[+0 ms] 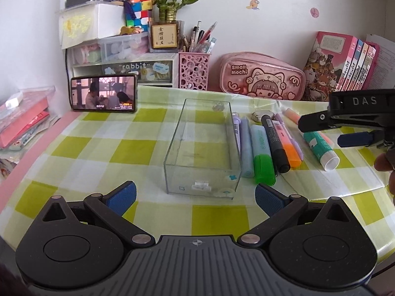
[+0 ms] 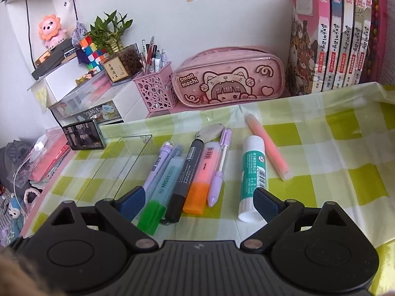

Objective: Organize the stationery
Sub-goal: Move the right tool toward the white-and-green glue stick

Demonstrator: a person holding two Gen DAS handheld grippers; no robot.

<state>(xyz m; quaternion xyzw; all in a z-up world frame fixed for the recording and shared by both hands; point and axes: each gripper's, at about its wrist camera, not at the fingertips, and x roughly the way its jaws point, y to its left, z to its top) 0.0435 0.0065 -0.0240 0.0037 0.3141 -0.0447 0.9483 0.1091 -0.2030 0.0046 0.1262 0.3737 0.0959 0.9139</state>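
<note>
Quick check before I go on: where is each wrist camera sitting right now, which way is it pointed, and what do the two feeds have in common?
Left wrist: low over the near table edge, facing the wall, centred on the clear box; the left gripper shows open, and the right gripper enters from the right.
Right wrist: right of the box, facing the wall over the pens; the right gripper shows open, near the glue stick.
Shared: box, glue stick, green-capped highlighter, pink pencil case, phone.
</note>
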